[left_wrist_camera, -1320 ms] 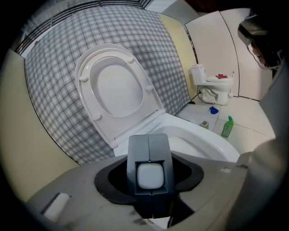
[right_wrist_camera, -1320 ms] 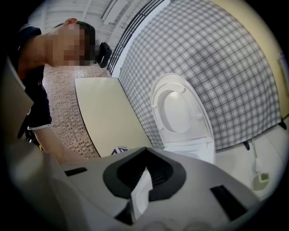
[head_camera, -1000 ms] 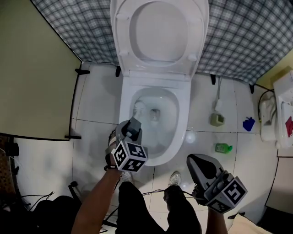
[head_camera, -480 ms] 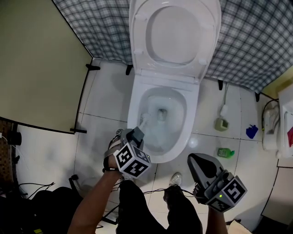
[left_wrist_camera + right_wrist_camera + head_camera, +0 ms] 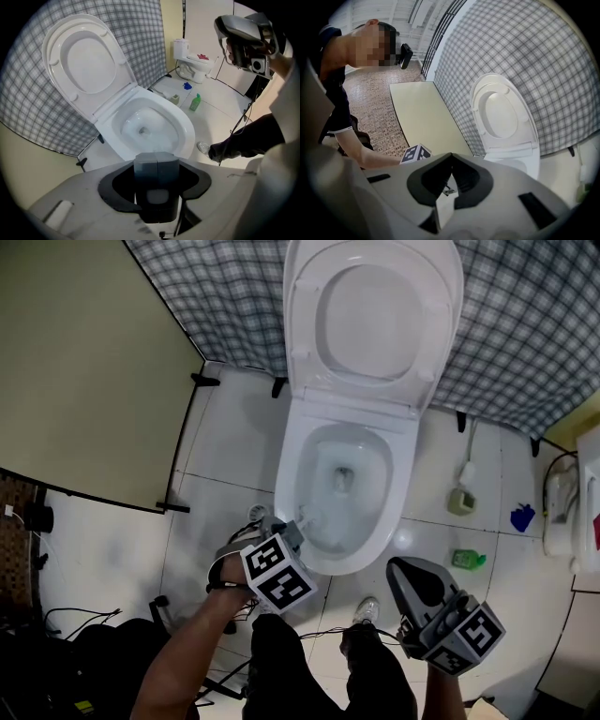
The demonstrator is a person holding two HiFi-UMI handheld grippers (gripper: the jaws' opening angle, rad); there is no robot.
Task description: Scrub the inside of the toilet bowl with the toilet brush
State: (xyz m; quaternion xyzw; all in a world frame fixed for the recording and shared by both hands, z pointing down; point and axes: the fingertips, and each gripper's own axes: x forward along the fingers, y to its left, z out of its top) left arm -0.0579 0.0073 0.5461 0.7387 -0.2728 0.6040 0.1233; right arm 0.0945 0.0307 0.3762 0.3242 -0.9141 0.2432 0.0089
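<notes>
The left gripper (image 5: 157, 160) clamps the dark grey, blocky handle of the toilet brush (image 5: 157, 177). Its long axis points at the near-left rim of the glossy white, oval toilet bowl (image 5: 382, 510). The right gripper (image 5: 449, 158) is pinched together and empty.

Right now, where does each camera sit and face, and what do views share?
Head view: person's head, steeply down at toilet bowl; left hand-held gripper, right hand-held gripper, legs.
Left gripper view: rides the left one, faces bowl; jaws hold toilet brush.
Right gripper view: rides the right one, faces raised lid; jaws shut.
All share the lid.
</notes>
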